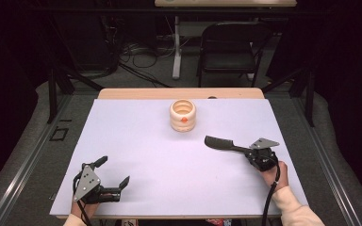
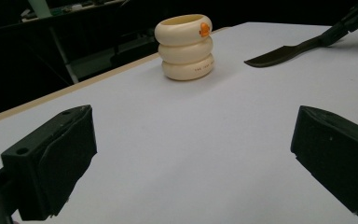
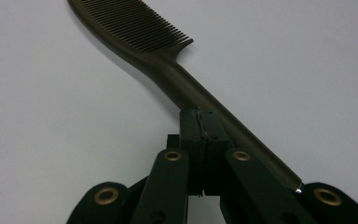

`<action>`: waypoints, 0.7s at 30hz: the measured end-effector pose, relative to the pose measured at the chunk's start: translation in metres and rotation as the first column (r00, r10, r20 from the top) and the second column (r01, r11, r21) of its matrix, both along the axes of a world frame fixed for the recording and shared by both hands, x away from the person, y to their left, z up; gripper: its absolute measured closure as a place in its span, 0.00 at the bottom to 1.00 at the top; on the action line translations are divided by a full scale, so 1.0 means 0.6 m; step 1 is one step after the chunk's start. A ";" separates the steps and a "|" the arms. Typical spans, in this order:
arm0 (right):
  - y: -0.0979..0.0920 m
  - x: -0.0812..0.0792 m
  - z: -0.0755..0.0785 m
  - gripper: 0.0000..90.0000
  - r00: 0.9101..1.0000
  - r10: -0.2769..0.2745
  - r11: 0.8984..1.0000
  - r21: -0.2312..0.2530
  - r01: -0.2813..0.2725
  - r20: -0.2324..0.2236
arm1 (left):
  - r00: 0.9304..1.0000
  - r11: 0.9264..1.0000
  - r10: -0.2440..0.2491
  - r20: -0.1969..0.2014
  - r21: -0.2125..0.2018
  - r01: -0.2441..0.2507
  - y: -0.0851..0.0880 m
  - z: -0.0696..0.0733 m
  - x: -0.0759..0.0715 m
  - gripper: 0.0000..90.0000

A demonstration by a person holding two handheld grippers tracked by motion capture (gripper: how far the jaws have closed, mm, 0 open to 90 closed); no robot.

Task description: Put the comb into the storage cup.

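Left claw [image 1: 114, 170] rests spread on the surface [image 1: 160, 160]; right claw [image 1: 246, 151] pinches the comb [image 1: 221, 143] near the ringed cup [image 1: 183, 116].

You are facing a bare tabletop [image 1: 136, 155] lying open around both hands; the ringed cup [image 1: 183, 116] is standing alone at twelve o'clock, blocking that lane.
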State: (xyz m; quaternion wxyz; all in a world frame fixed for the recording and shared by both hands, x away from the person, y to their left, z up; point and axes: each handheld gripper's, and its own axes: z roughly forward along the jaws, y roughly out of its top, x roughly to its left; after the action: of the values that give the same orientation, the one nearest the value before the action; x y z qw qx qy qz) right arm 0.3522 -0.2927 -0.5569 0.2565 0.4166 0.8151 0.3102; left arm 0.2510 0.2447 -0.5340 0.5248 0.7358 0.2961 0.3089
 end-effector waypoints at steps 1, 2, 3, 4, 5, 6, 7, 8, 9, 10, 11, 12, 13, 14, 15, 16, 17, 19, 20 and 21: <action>0.001 0.000 0.000 1.00 1.000 -0.006 1.000 -0.002 0.006 0.000 | 1.000 1.000 0.000 -0.001 -0.001 0.000 0.000 0.000 0.000 0.00; 0.001 0.001 0.000 1.00 1.000 -0.003 1.000 -0.002 0.003 0.000 | 1.000 1.000 0.001 0.000 0.000 -0.001 0.000 0.000 0.000 0.00; 0.001 0.001 0.000 1.00 1.000 -0.007 1.000 -0.003 0.007 -0.002 | 1.000 1.000 0.001 0.000 0.000 -0.001 0.000 0.000 0.000 0.00; 0.001 0.001 0.000 1.00 1.000 -0.007 1.000 -0.003 0.007 0.000 | 1.000 1.000 0.000 0.000 0.000 0.000 0.000 0.000 0.000 0.00; 0.001 0.002 0.000 1.00 1.000 -0.007 1.000 -0.002 0.007 -0.001 | 1.000 1.000 0.000 -0.001 -0.001 0.000 0.000 0.000 0.000 0.00; 0.001 0.002 0.000 1.00 1.000 -0.006 1.000 -0.002 0.006 -0.003 | 1.000 1.000 0.000 0.000 0.000 0.000 0.000 0.000 0.000 0.00; 0.002 0.002 0.000 1.00 1.000 -0.005 1.000 -0.003 0.005 -0.004 | 1.000 1.000 0.000 -0.001 -0.001 0.000 0.000 0.000 0.000 0.00; 0.002 0.003 0.000 1.00 1.000 -0.004 1.000 -0.004 0.004 -0.003 | 1.000 1.000 0.000 -0.001 0.000 0.000 0.000 0.000 0.000 0.00; 0.002 0.003 -0.001 1.00 1.000 -0.003 1.000 -0.006 0.003 -0.001 | 1.000 1.000 0.000 -0.001 0.000 0.000 0.000 0.000 0.000 0.00; 0.002 0.003 0.000 1.00 1.000 -0.006 1.000 -0.006 0.006 -0.003 | 1.000 1.000 0.001 0.000 -0.001 -0.001 0.000 0.000 0.000 0.00; 0.002 0.004 0.000 1.00 1.000 -0.005 1.000 -0.007 0.005 -0.003 | 1.000 1.000 0.001 -0.001 0.000 -0.001 0.000 0.000 0.000 0.00; 0.002 0.004 -0.001 1.00 1.000 -0.005 1.000 -0.007 0.005 -0.002 | 1.000 1.000 0.001 -0.001 0.000 -0.001 0.000 0.000 0.000 0.00; 0.002 0.005 -0.001 1.00 1.000 -0.008 1.000 -0.003 0.008 -0.004 | 1.000 1.000 0.001 -0.001 0.000 -0.001 0.000 0.000 0.000 0.00; 0.002 0.005 -0.001 1.00 1.000 -0.008 1.000 0.000 0.008 -0.007 | 1.000 1.000 0.001 -0.001 0.000 -0.001 0.000 0.000 0.000 0.00; 0.002 0.005 0.000 1.00 1.000 -0.006 1.000 0.002 0.006 -0.007 | 1.000 1.000 0.000 -0.001 0.000 0.000 0.000 0.000 0.000 0.00; 0.002 0.004 0.000 1.00 1.000 -0.005 1.000 0.002 0.005 -0.007 | 1.000 1.000 0.001 0.000 0.000 -0.001 0.000 0.000 0.000 0.00; 0.001 0.003 0.001 1.00 1.000 -0.003 1.000 0.008 0.004 -0.006 | 1.000 1.000 0.002 0.000 0.000 -0.002 0.001 0.000 0.000 0.00; 0.000 0.001 0.005 0.96 1.000 -0.007 1.000 0.015 0.007 -0.001 | 1.000 1.000 0.002 0.001 0.000 -0.002 0.001 0.000 0.000 0.00; -0.001 -0.001 0.006 0.94 1.000 -0.005 1.000 0.022 0.005 0.002 | 1.000 1.000 0.002 0.002 -0.001 -0.002 0.001 0.000 0.000 0.00; -0.002 -0.003 0.008 0.91 1.000 -0.004 1.000 0.027 0.004 0.004 | 1.000 1.000 0.003 0.002 0.001 -0.003 0.001 0.001 -0.001 0.00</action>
State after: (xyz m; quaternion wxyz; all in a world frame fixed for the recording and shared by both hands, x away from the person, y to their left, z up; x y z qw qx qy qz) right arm 0.3505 -0.2939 -0.5520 0.2530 0.4210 0.8095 0.3217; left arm 0.2506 0.2453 -0.5335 0.5244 0.7352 0.2967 0.3105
